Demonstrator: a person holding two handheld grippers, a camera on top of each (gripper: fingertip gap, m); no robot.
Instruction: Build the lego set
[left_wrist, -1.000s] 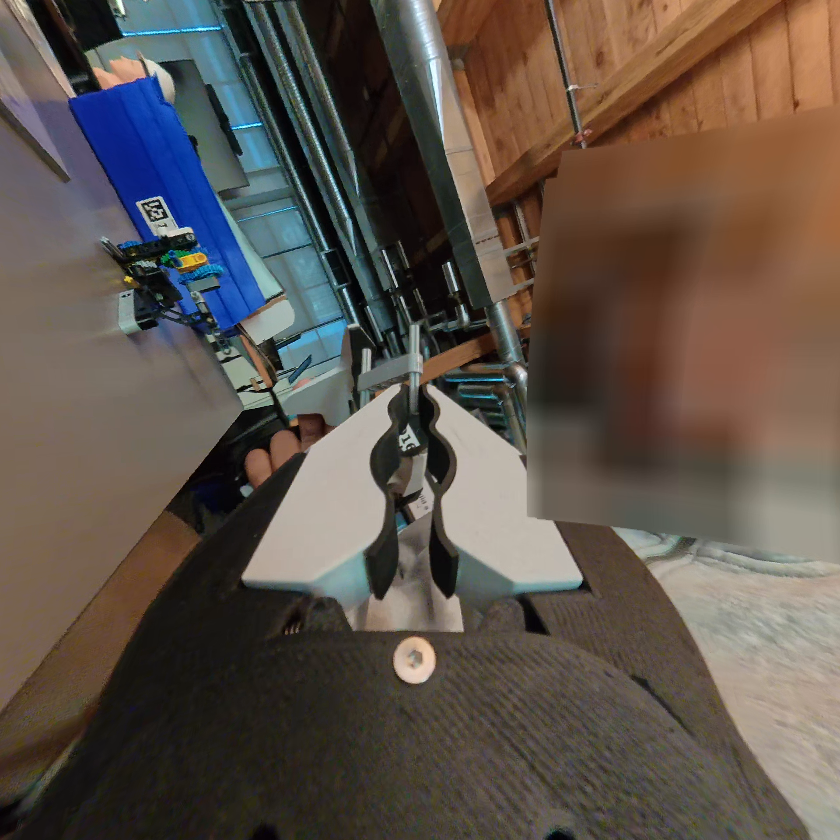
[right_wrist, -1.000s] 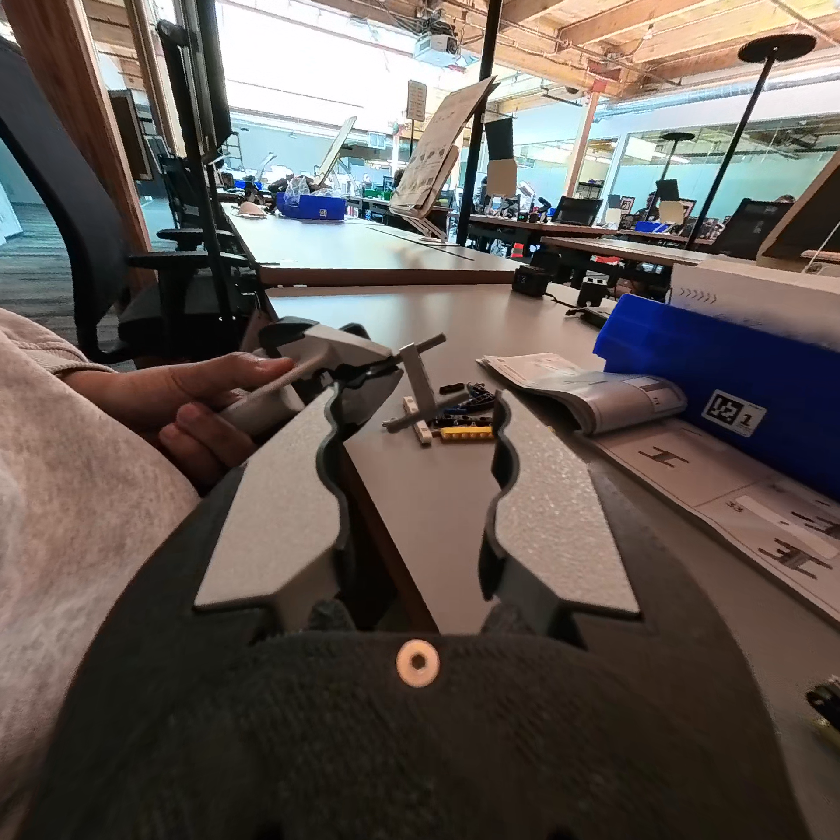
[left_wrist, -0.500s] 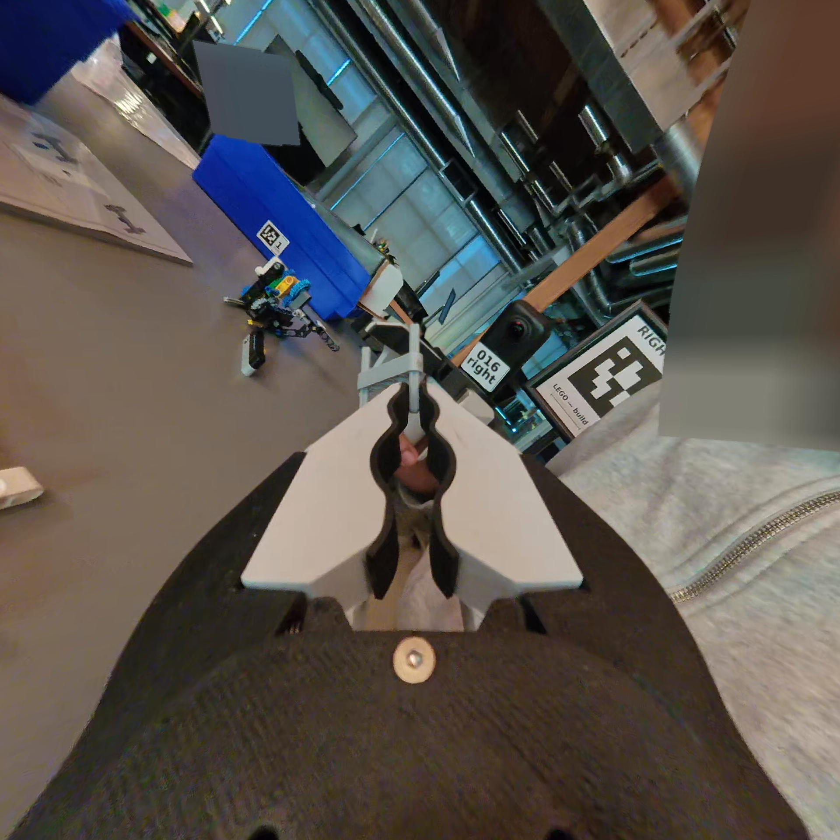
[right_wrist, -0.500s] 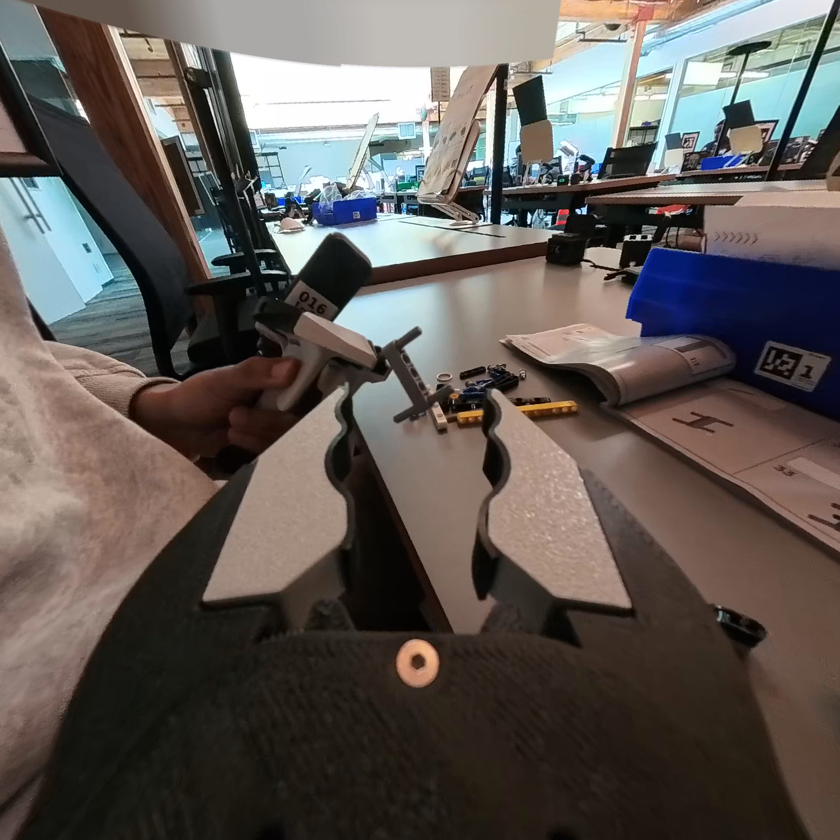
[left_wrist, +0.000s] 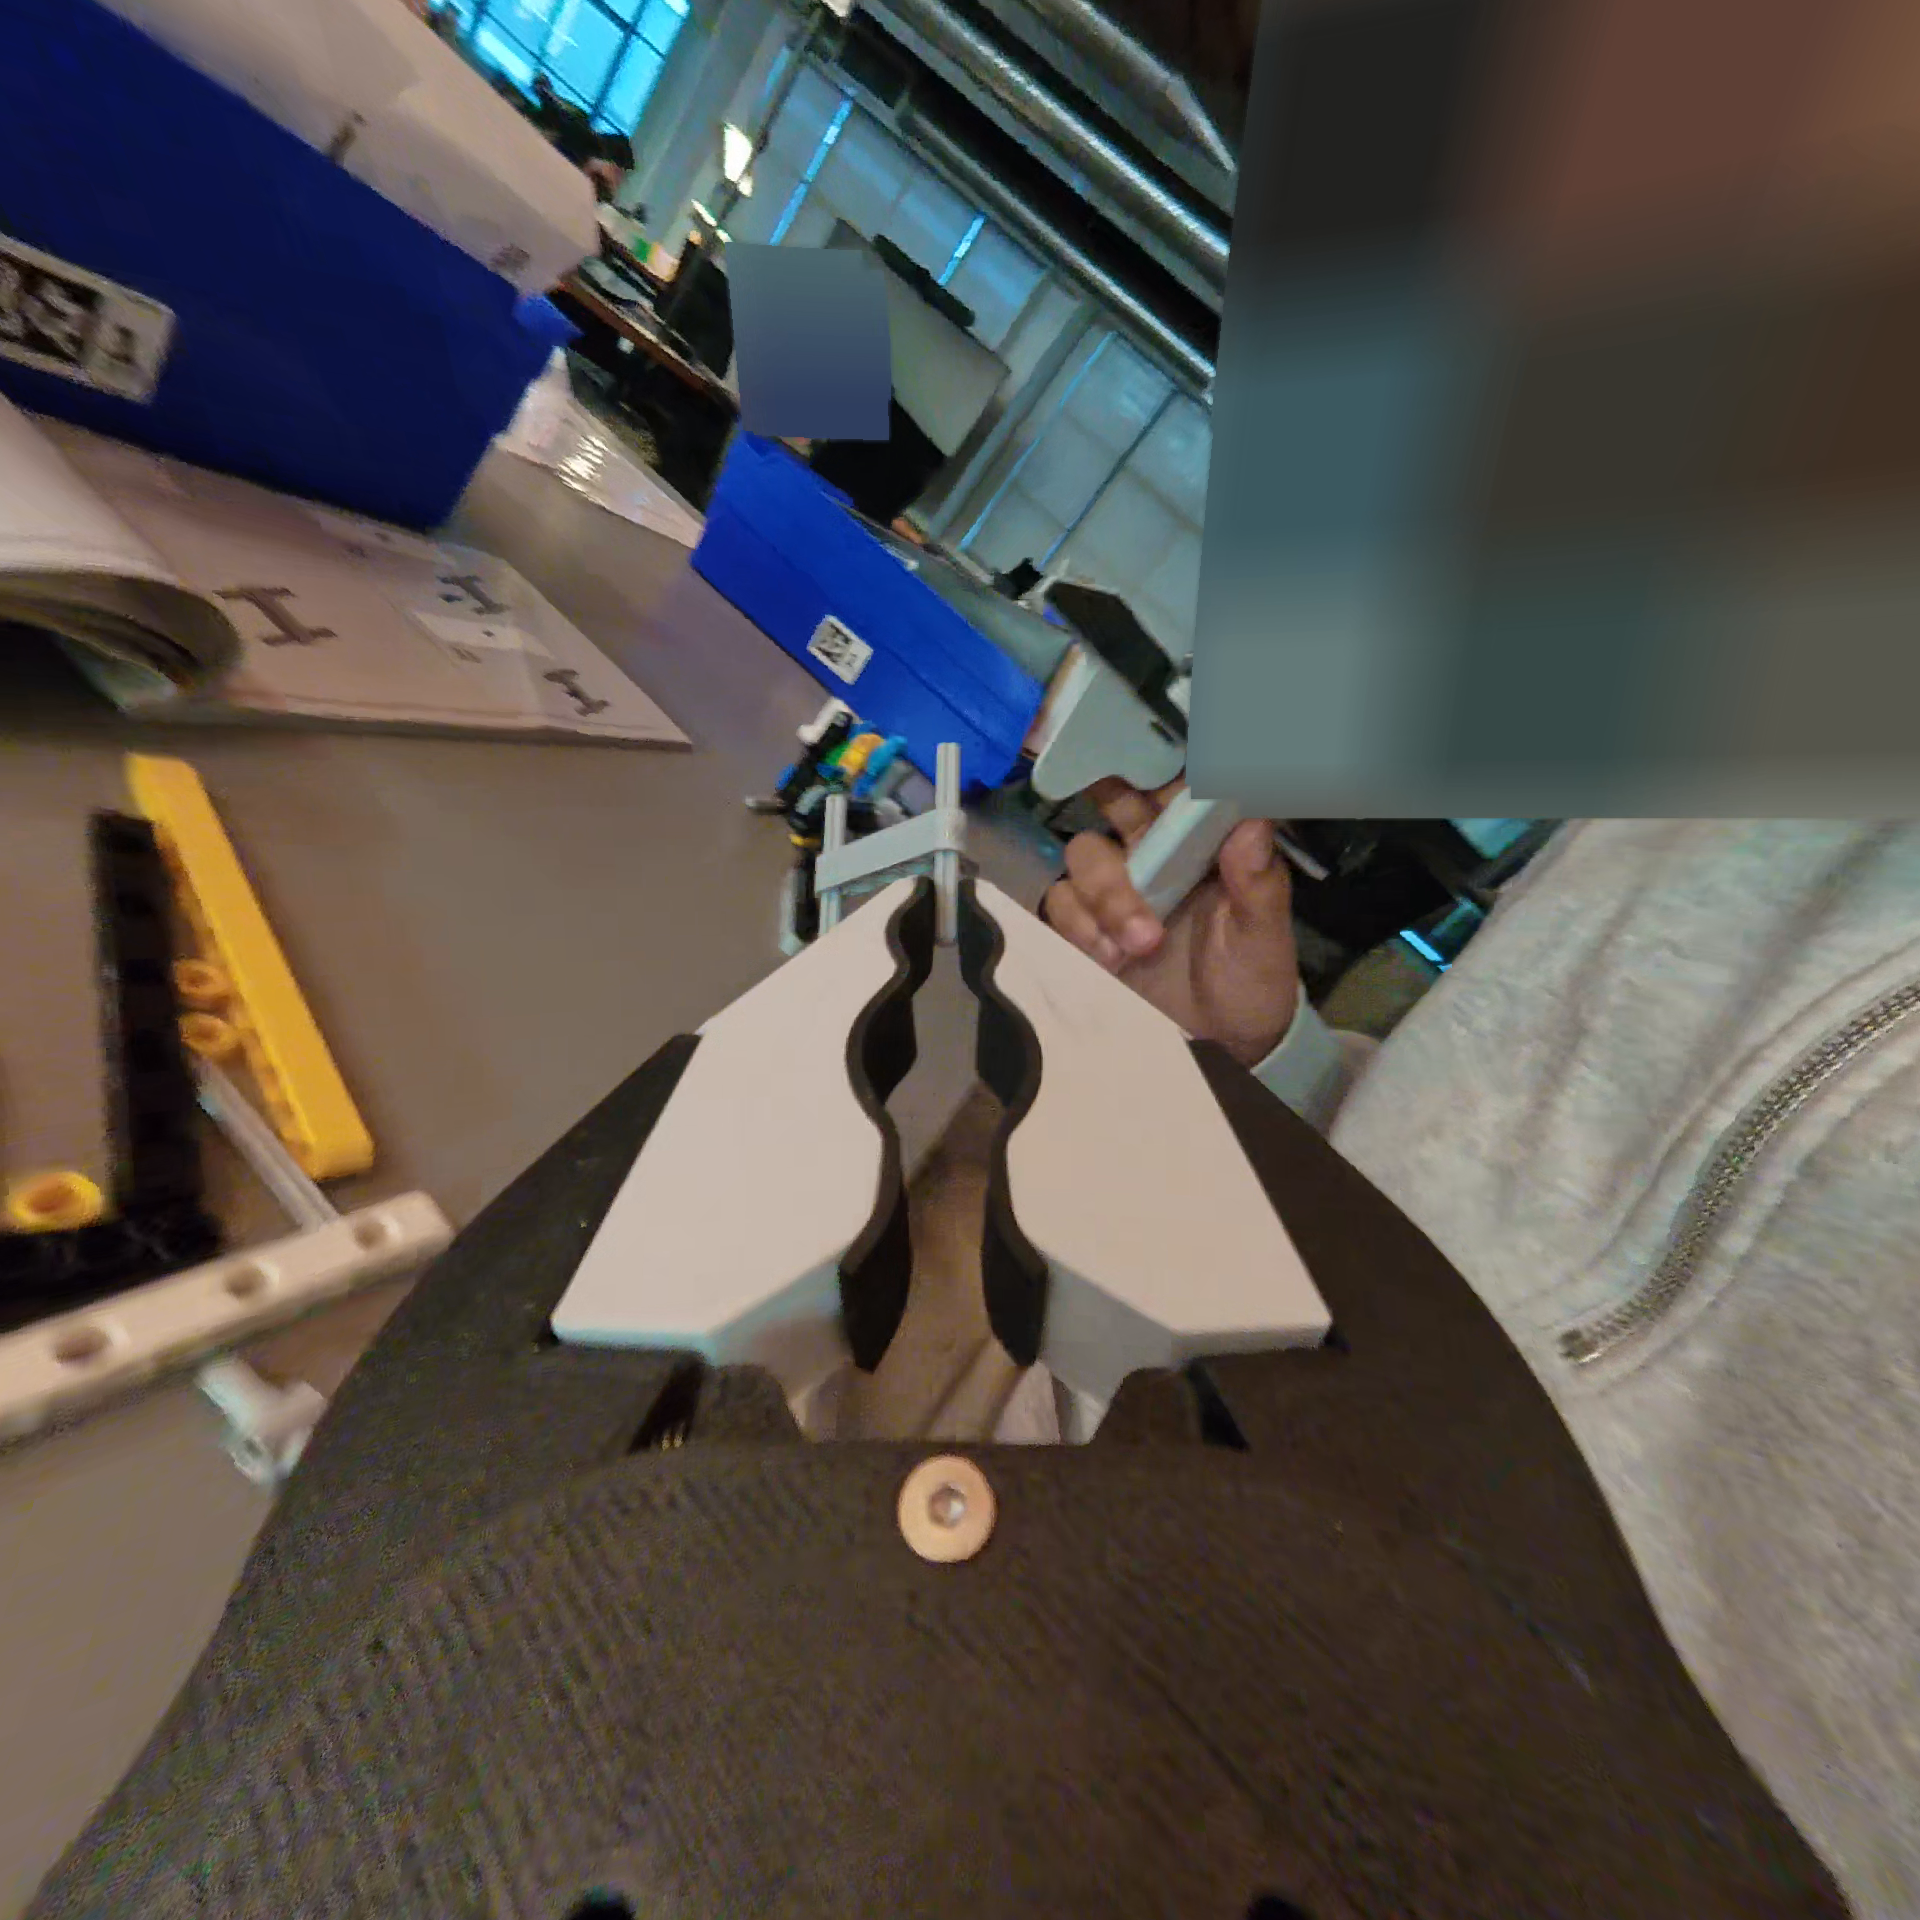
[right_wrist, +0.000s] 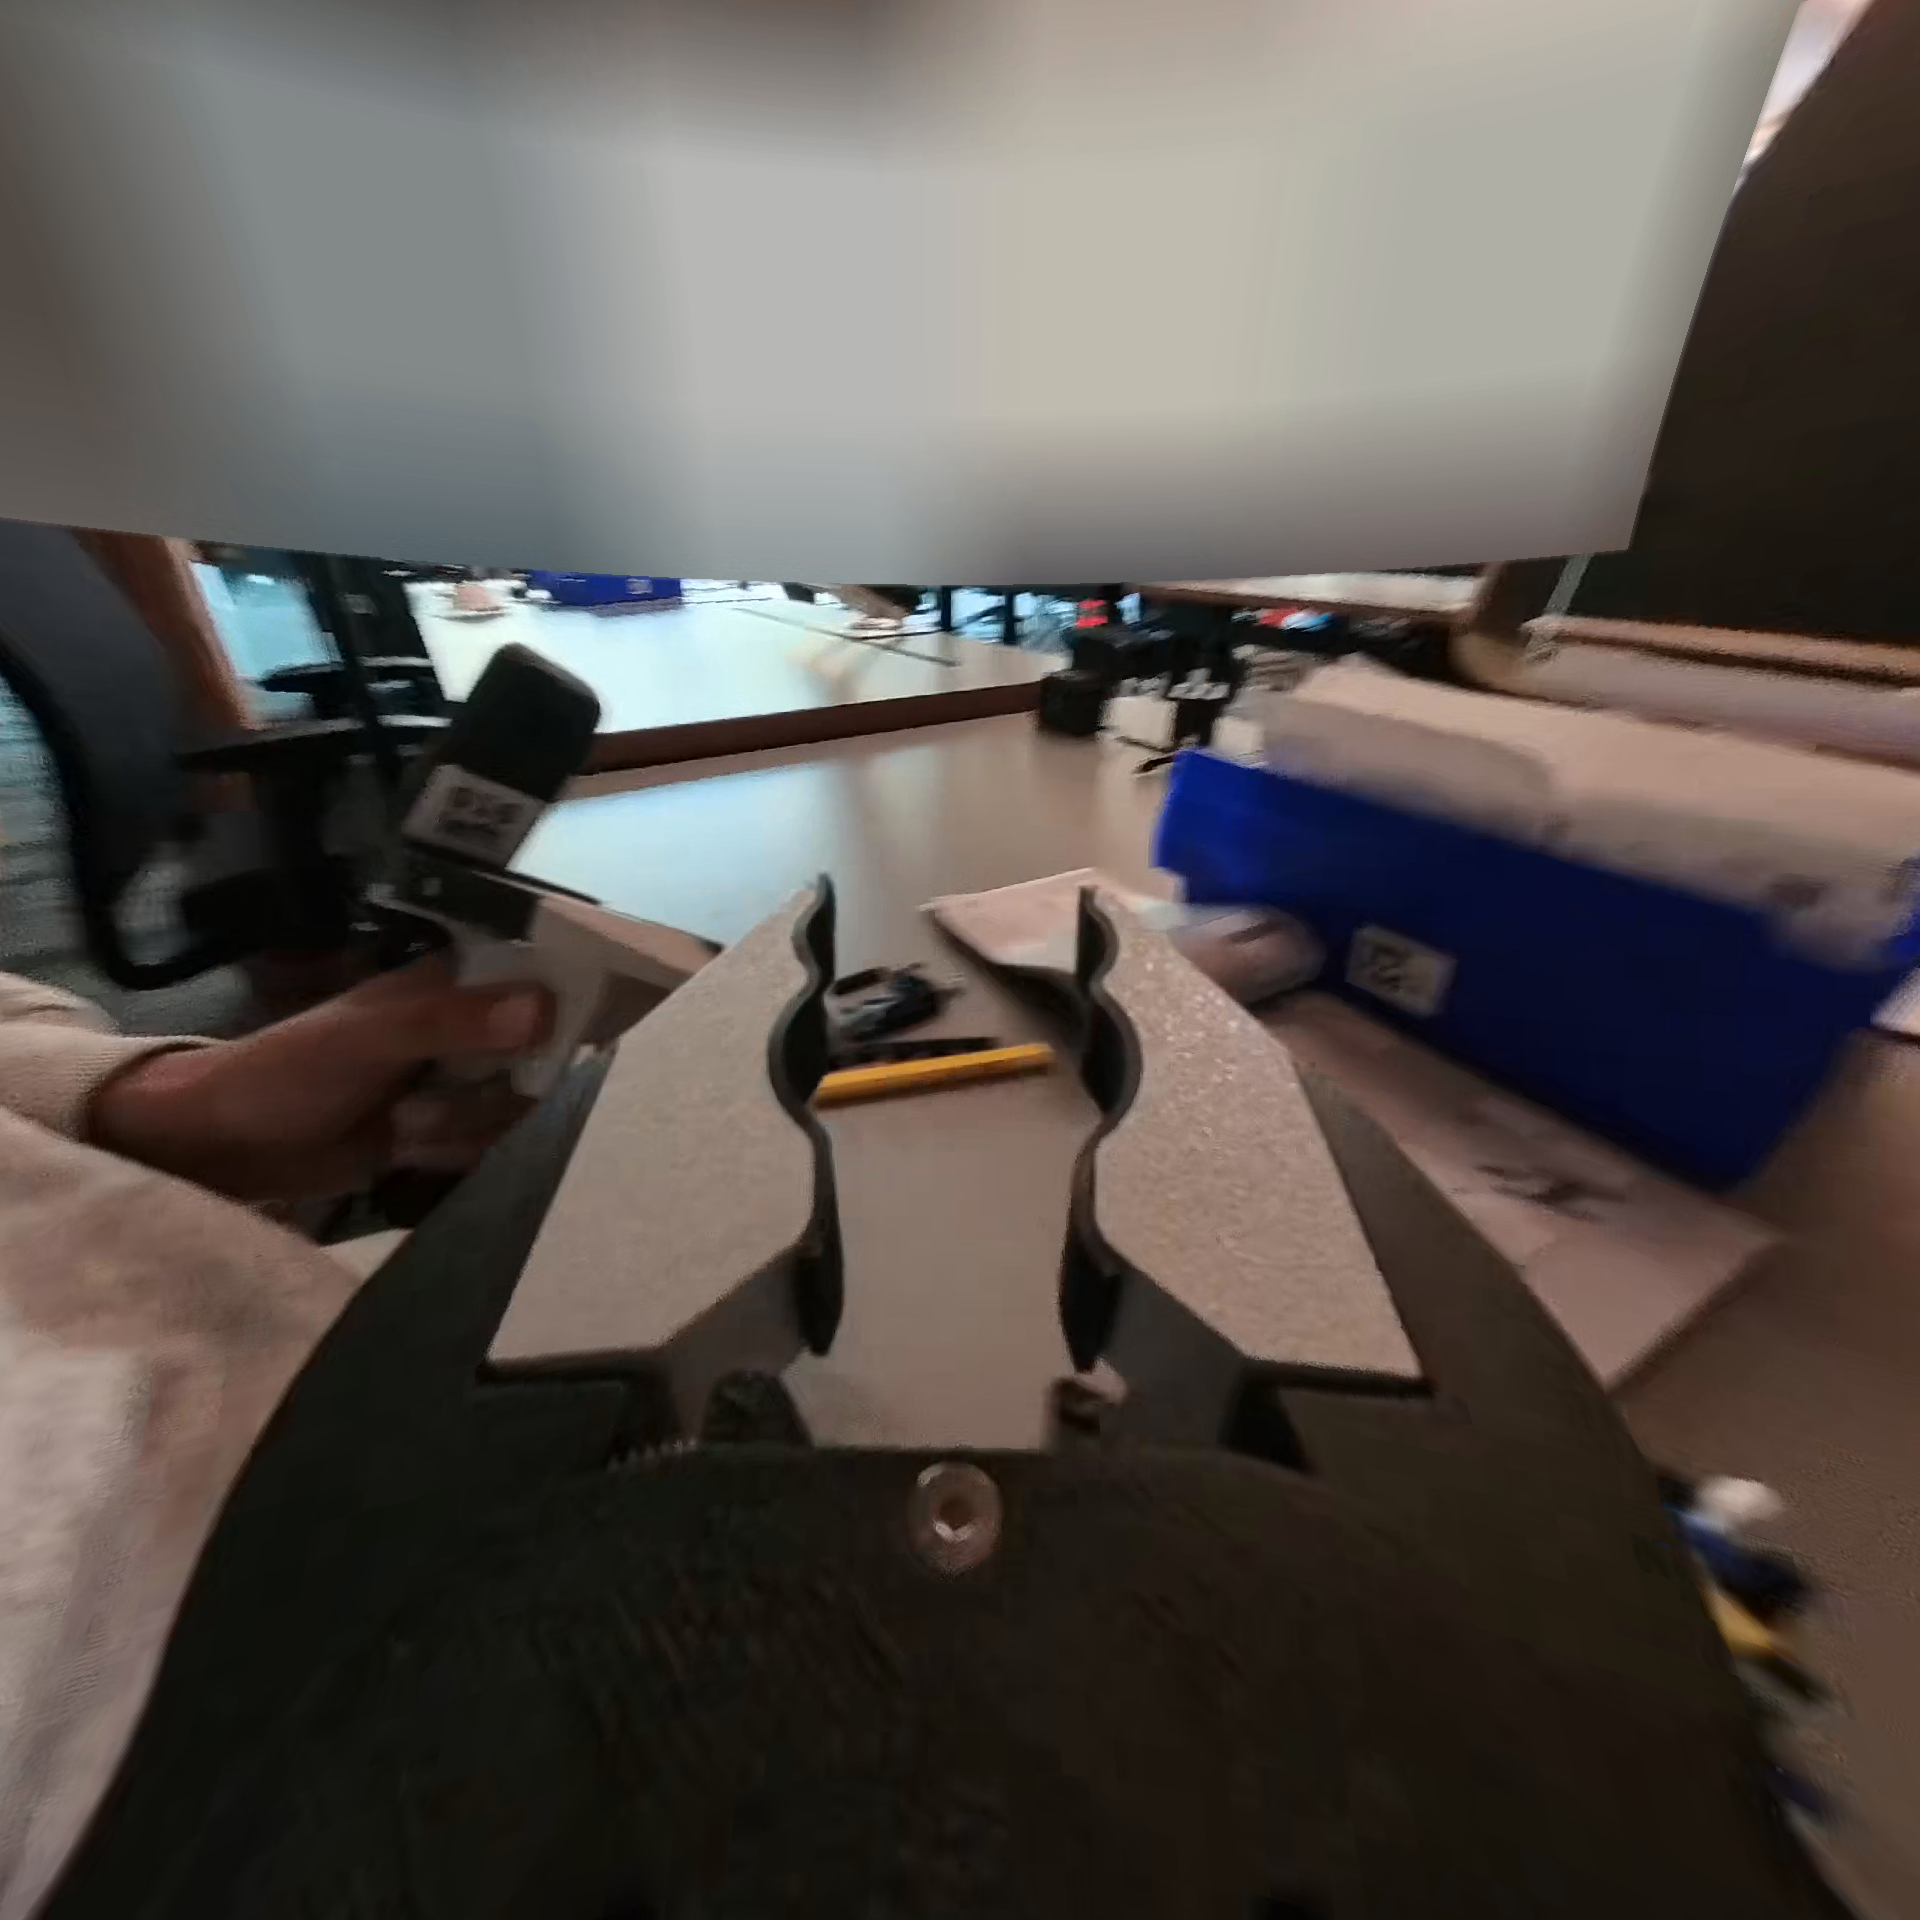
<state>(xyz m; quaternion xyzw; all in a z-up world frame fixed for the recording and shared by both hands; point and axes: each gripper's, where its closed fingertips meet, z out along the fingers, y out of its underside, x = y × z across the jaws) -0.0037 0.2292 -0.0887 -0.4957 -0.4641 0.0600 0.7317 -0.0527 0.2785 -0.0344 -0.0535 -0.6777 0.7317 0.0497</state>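
My left gripper (left_wrist: 941, 906) is shut on a thin grey axle of a small grey lego frame (left_wrist: 891, 844), a short beam with two axles, held out past the fingertips above the table. A yellow beam (left_wrist: 249, 966), a black beam (left_wrist: 145, 1039) and a grey beam (left_wrist: 208, 1299) lie on the table at its left. A small colourful partial build (left_wrist: 844, 764) stands farther off. My right gripper (right_wrist: 956, 920) is open and empty, low over the table, with the yellow beam (right_wrist: 935, 1070) and black pieces (right_wrist: 883, 1000) beyond its fingers. The left gripper (right_wrist: 499, 800) shows at its left, held by a hand; the grey frame is hidden there.
Blue bins (left_wrist: 270, 301) (left_wrist: 883, 623) (right_wrist: 1558, 977) stand along the back of the table. An open instruction booklet (left_wrist: 395, 644) lies before them. A hand (left_wrist: 1195, 935) holds the right gripper's handle. Small blurred pieces (right_wrist: 1745, 1569) lie at the right view's lower right. My hands' fingertips stand some 10 cm from each other. My right tips are roughly 15 cm from the small colourful partial build (left_wrist: 844, 764).
My left gripper has swung down toward the table, still shut on the grey frame; loose beams now show at its left. My right gripper, still open, has moved lower and closer to the yellow beam.
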